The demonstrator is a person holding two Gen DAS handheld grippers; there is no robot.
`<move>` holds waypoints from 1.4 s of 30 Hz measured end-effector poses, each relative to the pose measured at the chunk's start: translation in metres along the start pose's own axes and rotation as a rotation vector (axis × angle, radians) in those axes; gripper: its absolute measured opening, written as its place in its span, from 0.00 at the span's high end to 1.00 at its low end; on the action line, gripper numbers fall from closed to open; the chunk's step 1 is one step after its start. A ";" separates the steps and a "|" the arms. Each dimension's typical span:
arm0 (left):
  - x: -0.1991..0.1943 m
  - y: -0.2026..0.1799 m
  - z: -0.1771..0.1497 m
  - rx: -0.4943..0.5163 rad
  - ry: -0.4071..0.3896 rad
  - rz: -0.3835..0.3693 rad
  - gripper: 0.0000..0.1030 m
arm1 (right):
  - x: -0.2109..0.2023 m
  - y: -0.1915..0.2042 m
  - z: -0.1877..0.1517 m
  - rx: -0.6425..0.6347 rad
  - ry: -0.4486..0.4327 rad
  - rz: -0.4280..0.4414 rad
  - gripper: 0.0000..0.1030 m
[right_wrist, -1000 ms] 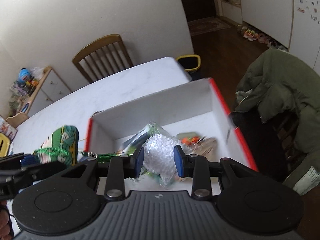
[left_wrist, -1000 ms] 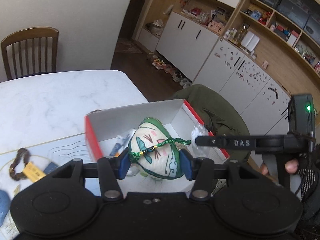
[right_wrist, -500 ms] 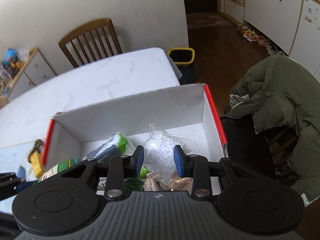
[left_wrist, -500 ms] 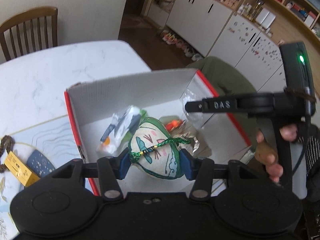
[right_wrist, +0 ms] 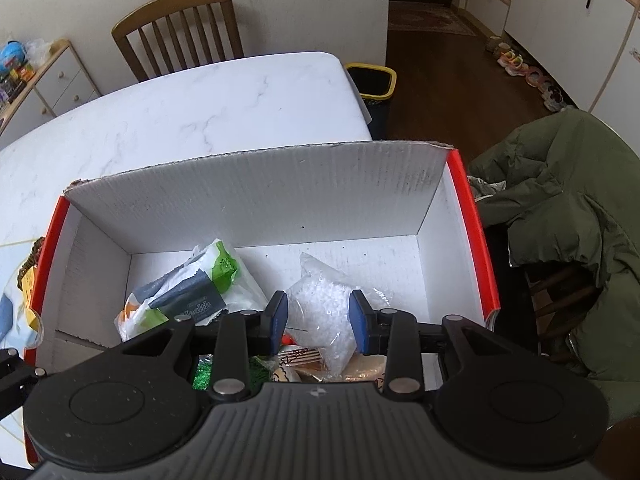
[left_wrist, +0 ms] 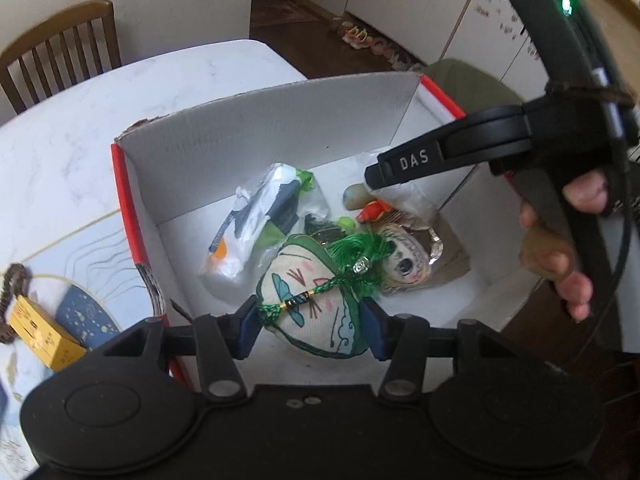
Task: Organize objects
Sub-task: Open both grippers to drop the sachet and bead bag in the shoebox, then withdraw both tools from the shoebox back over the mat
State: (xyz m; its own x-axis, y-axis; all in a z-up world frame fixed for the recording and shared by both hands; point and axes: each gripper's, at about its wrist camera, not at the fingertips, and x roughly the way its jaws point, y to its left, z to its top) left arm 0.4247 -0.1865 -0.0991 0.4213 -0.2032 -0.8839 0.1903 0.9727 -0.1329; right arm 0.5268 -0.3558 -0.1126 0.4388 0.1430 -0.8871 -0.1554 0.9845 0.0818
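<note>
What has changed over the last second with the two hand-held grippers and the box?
The left hand-held gripper has carried the green embroidered pouch over the rim and down into the red-edged cardboard box, beside the items already there. The right hand-held gripper has moved its clear bag of white beads deeper inside too. Both remain clamped on their loads; the box stayed put.

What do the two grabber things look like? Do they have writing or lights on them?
Both are black plastic. Each tool has two thin arms ending in blue pads, above two round discs on the body. The left tool has a smooth black body; the right tool has a grey ridged one. Seen from the left camera, the right tool's finger says "DAS" in white, its handle has a green light, and a black cable runs down it.
</note>
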 end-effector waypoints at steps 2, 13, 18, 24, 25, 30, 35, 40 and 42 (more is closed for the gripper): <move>0.001 -0.002 0.001 0.013 0.003 0.019 0.50 | -0.001 -0.001 0.000 -0.003 -0.006 -0.001 0.68; 0.013 -0.018 0.001 0.089 0.061 0.047 0.50 | -0.015 -0.017 -0.003 0.029 -0.026 0.066 0.65; 0.024 -0.009 0.005 0.042 0.118 0.029 0.50 | -0.029 -0.022 -0.004 0.033 -0.059 0.109 0.52; 0.034 -0.002 0.010 -0.013 0.159 0.011 0.51 | -0.039 -0.027 -0.011 0.037 -0.063 0.128 0.50; 0.035 -0.003 0.010 -0.013 0.162 0.014 0.50 | -0.041 -0.028 -0.012 0.036 -0.066 0.129 0.49; 0.028 -0.006 0.009 -0.004 0.143 0.003 0.36 | -0.050 -0.034 -0.018 0.042 -0.077 0.145 0.46; 0.018 -0.012 0.009 0.008 0.101 0.014 0.29 | -0.058 -0.035 -0.026 0.032 -0.081 0.158 0.45; -0.001 -0.013 0.010 0.015 0.037 0.018 0.25 | -0.068 -0.034 -0.032 0.025 -0.090 0.177 0.44; -0.008 -0.015 0.009 0.014 0.009 0.017 0.24 | -0.073 -0.033 -0.034 0.010 -0.108 0.178 0.39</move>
State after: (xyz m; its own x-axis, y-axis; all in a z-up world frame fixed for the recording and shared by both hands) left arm 0.4266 -0.2002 -0.0860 0.4168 -0.1860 -0.8898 0.1961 0.9742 -0.1118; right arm 0.4694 -0.4022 -0.0657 0.4975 0.3247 -0.8044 -0.2309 0.9434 0.2380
